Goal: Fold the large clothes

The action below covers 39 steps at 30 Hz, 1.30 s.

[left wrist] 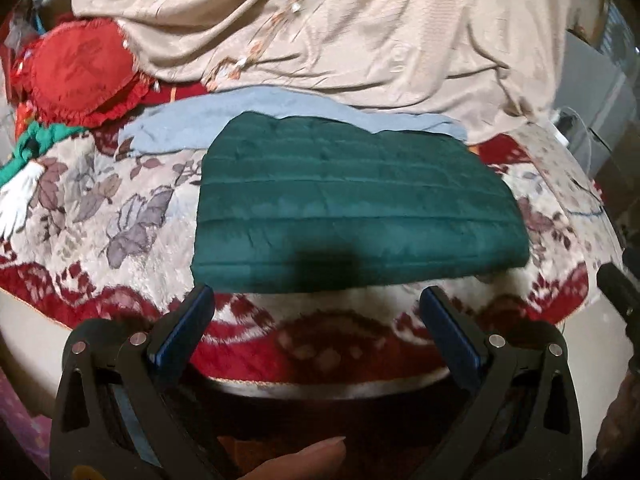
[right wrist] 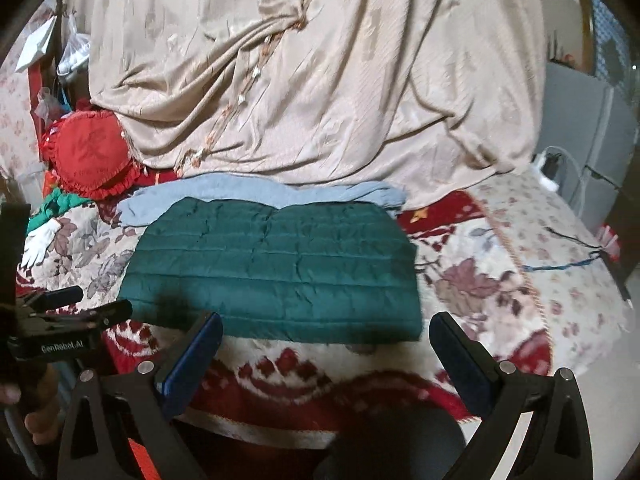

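Observation:
A dark green quilted jacket [left wrist: 352, 204] lies folded into a flat rectangle on the floral blanket [left wrist: 100, 208]; it also shows in the right wrist view [right wrist: 276, 268]. A light blue garment [left wrist: 248, 116] lies flat behind it, partly under it, and shows in the right wrist view [right wrist: 256, 192]. My left gripper [left wrist: 316, 296] is open and empty, just in front of the jacket's near edge. My right gripper [right wrist: 326, 324] is open and empty, at the near edge towards the jacket's right corner. The left gripper [right wrist: 92, 304] appears at the left of the right wrist view.
A large beige cloth [right wrist: 320, 80] is heaped behind the garments. A red frilled cushion [right wrist: 88, 152] and a green-and-white cloth [right wrist: 48, 216] lie at the left. A white power strip and cables [right wrist: 548, 176] lie at the right. The bed edge [right wrist: 260, 432] is close below.

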Motion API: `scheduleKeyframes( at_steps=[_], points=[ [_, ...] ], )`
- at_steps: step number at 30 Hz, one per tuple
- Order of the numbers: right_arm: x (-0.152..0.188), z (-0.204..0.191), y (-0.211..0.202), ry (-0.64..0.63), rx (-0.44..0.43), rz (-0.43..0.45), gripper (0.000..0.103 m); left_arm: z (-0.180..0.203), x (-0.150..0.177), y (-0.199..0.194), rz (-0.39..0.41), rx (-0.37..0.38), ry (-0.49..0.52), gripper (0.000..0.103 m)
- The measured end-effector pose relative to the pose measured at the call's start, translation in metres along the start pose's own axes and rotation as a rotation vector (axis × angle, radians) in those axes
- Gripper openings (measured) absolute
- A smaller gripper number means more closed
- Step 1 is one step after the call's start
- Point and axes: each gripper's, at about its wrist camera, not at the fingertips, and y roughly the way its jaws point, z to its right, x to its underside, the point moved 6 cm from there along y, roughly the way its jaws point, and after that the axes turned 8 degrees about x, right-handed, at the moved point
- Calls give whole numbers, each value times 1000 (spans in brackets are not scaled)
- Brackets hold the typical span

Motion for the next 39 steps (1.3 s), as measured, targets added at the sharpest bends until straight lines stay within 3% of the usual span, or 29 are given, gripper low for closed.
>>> scheduleKeyframes(
  at_steps=[9,39],
  points=[
    [18,16,-20,14,21,-3,102,28,9,-28,73,-4,98,103],
    [16,13,-13,28,2,-7,102,34,10,-23,79,-5,96,103]
  ],
)
